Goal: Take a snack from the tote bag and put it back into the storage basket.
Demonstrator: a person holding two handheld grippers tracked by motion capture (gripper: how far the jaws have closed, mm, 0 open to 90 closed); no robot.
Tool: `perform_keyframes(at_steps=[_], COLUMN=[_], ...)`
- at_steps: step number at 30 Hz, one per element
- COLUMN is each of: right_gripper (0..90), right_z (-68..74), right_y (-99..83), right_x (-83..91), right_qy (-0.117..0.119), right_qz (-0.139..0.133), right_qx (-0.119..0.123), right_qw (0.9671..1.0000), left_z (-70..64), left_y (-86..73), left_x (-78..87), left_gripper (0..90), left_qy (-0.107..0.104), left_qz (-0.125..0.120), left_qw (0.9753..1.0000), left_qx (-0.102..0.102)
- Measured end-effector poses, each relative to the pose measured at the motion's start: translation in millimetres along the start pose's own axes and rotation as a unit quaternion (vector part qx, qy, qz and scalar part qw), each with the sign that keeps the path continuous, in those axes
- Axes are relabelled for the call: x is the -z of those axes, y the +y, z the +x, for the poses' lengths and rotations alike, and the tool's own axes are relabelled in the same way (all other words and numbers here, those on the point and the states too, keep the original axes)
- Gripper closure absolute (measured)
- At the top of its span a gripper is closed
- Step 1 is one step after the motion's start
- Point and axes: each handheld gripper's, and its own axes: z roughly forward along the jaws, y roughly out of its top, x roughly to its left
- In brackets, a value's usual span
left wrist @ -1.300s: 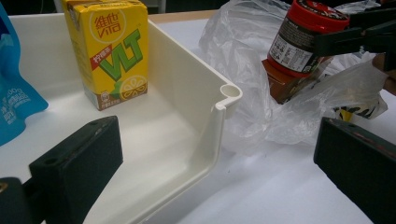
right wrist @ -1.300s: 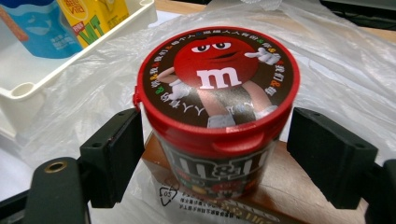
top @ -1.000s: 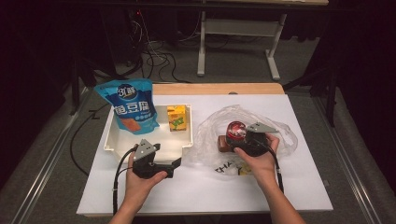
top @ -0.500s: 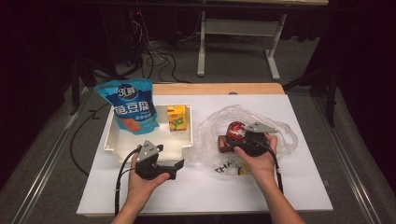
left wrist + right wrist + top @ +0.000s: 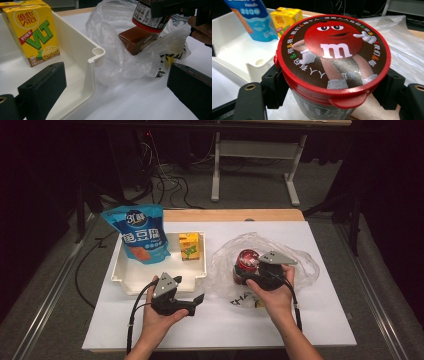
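Right tool [image 5: 252, 272] is clamped on the round red-lidded candy tub [image 5: 332, 65], held over the crumpled clear plastic bag [image 5: 295, 255] on the counter. Left tool [image 5: 192, 302] sits wide, idle, beside the white plastic tray [image 5: 130, 275]. Lift straight up, clear the bag film, then carry it into the tray without squeezing harder.

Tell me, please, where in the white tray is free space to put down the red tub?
The white tray has bare floor in its front half, before the blue pouch and the yellow drink carton, which crowd its back. The right hand-held gripper grips the red tub above the plastic bag. The left hand-held gripper stands open near the tray's front right corner.
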Motion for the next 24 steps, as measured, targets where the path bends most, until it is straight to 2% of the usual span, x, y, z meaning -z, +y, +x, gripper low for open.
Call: perform_keyframes(at_steps=[8, 13, 14, 15, 16, 18, 21, 22, 24], right_gripper=[26.0, 26.0, 26.0, 26.0, 26.0, 26.0, 26.0, 26.0, 26.0], right_z=[18.6, 30.3, 32.3, 34.3, 36.4, 40.0, 46.4, 48.5, 52.7], right_y=[6.4, 9.5, 10.0, 10.4, 10.8, 11.5, 12.4, 12.7, 13.0], right_x=[5.3, 7.0, 7.3, 7.9, 8.3, 8.6, 9.2, 9.3, 9.1], right_qy=[0.018, 0.033, 0.036, 0.038, 0.040, 0.044, 0.050, 0.052, 0.055], right_qz=[-0.007, -0.008, -0.010, -0.010, -0.009, -0.011, -0.009, -0.010, -0.008], right_qx=[0.006, 0.012, 0.014, 0.014, 0.013, 0.016, 0.017, 0.018, 0.018], right_qw=[0.9998, 0.9993, 0.9992, 0.9991, 0.9991, 0.9988, 0.9985, 0.9984, 0.9983], left_z=[-7.0, -14.8, -13.7, -15.9, -15.3, -17.7, -21.9, -25.0, -26.6], left_y=[-3.0, -5.9, -6.0, -6.8, -7.4, -8.8, -11.4, -12.2, -14.1], left_x=[-0.7, -0.2, 0.9, -1.2, -0.4, -1.8, -1.7, -4.1, -6.1], left_gripper=[3.7, 4.0, 4.0, 4.0, 4.1, 4.1, 5.3, 6.1, 6.6], left_qy=[-0.018, -0.037, -0.043, -0.037, -0.044, -0.042, -0.051, -0.043, -0.037], left_qz=[-0.004, -0.004, 0.009, -0.004, 0.004, -0.004, -0.009, -0.025, -0.029], left_qw=[0.9998, 0.9992, 0.9985, 0.9991, 0.9986, 0.9989, 0.9981, 0.9987, 0.9989], left_qx=[-0.004, -0.018, -0.034, -0.018, -0.030, -0.020, -0.032, -0.011, -0.006])
